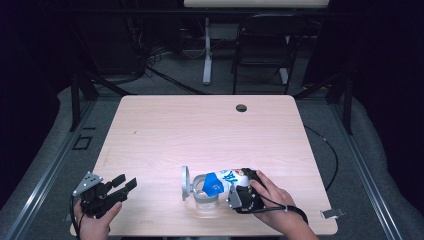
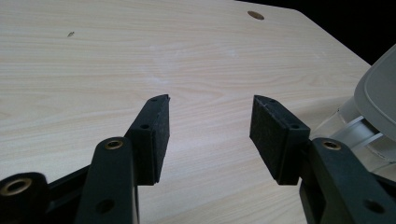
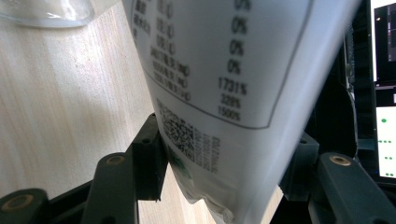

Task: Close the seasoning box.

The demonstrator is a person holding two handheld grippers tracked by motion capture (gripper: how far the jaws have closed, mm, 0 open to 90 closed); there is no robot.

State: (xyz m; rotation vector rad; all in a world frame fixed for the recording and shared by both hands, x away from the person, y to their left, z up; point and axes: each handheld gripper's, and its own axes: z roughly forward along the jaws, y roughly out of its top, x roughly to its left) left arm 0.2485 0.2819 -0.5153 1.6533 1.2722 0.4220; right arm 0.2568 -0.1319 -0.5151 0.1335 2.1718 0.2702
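A white pouch with a blue end (image 1: 223,180) lies tilted, blue end down, over the mouth of a clear glass jar (image 1: 205,198) near the table's front edge. The jar's hinged lid (image 1: 185,182) stands open to its left. My right gripper (image 1: 239,189) is shut on the pouch's white end. In the right gripper view the printed pouch (image 3: 224,70) sits between the jaws of the right gripper (image 3: 229,135), with the jar's glass (image 3: 46,11) at the top left. My left gripper (image 1: 125,182) rests at the front left, open and empty. Ahead of the left gripper (image 2: 210,105) is bare wood, with the jar's lid (image 2: 378,88) at the right.
The light wooden table (image 1: 200,125) has a round cable hole (image 1: 241,107) near its far edge. A black chair (image 1: 262,45) and a white desk leg (image 1: 207,50) stand behind the table. A small metal clip (image 1: 332,213) lies at the front right corner.
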